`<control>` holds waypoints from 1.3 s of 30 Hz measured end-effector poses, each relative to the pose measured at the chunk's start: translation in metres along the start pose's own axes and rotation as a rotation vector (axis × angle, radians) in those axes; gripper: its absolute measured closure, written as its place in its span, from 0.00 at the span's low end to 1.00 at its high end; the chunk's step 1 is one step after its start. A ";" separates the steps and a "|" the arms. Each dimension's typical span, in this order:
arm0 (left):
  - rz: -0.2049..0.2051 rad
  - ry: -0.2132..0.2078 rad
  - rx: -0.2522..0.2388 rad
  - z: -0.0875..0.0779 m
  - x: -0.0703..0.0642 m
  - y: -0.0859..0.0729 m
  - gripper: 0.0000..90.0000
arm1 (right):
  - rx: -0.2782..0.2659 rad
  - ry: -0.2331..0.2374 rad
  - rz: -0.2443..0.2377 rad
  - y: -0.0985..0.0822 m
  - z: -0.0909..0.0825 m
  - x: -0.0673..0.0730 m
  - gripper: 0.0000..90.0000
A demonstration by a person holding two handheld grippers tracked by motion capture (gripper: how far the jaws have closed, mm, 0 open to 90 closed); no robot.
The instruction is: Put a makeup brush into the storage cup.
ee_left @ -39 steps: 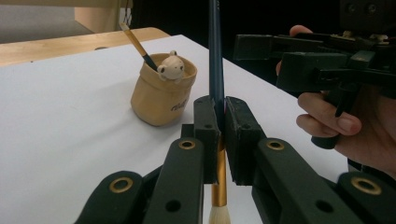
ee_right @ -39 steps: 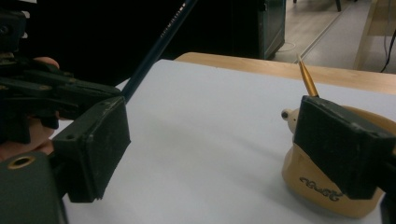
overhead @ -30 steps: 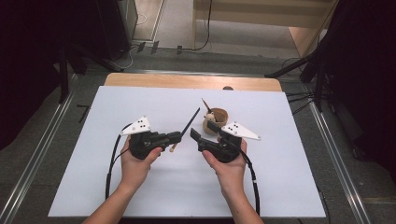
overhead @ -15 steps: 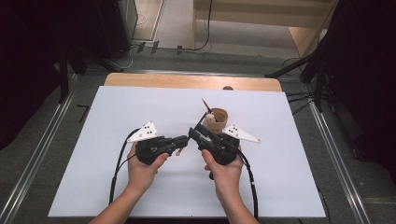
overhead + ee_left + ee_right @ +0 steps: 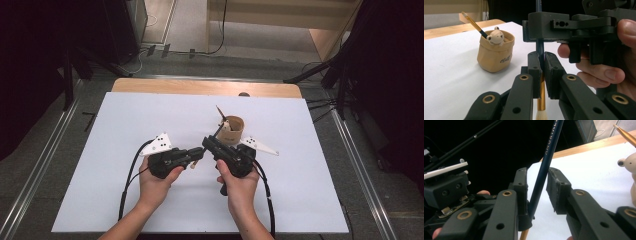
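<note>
Paintbrush (image 5: 540, 51) is clamped in the left gripper (image 5: 541, 65); the right gripper (image 5: 537, 188) has just been closing around its handle, one pad not touching yet.

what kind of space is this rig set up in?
Likely a lab or recording studio, not a home: a white-covered table with black curtains on both sides, floor rails, and cables across the grey floor.
</note>
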State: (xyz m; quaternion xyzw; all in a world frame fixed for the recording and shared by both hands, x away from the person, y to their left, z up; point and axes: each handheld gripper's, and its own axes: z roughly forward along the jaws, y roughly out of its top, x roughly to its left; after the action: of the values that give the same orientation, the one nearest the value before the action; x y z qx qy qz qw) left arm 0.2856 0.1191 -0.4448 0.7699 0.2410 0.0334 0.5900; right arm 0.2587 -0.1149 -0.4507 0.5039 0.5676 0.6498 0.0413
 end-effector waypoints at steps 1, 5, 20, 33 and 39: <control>0.000 0.000 0.000 0.000 0.000 0.000 0.94 | 0.001 0.001 0.006 0.000 0.000 0.000 0.81; 0.002 0.005 -0.005 0.000 -0.001 0.000 0.94 | 0.004 0.008 0.020 -0.001 0.000 -0.001 0.81; 0.009 0.009 -0.002 0.001 -0.002 -0.001 0.94 | 0.011 0.038 0.035 -0.002 0.001 0.000 0.94; -0.035 0.009 -0.054 -0.012 0.010 0.002 0.66 | -0.029 -0.070 -0.123 0.007 -0.010 -0.001 0.94; -0.037 0.023 -0.041 -0.017 0.014 0.006 0.65 | -0.005 -0.146 -0.269 0.007 -0.009 0.004 0.94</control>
State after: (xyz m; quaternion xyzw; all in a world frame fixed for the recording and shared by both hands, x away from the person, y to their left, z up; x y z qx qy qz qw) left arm 0.2939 0.1387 -0.4377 0.7527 0.2610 0.0364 0.6033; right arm 0.2537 -0.1211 -0.4413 0.4693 0.6237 0.6015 0.1704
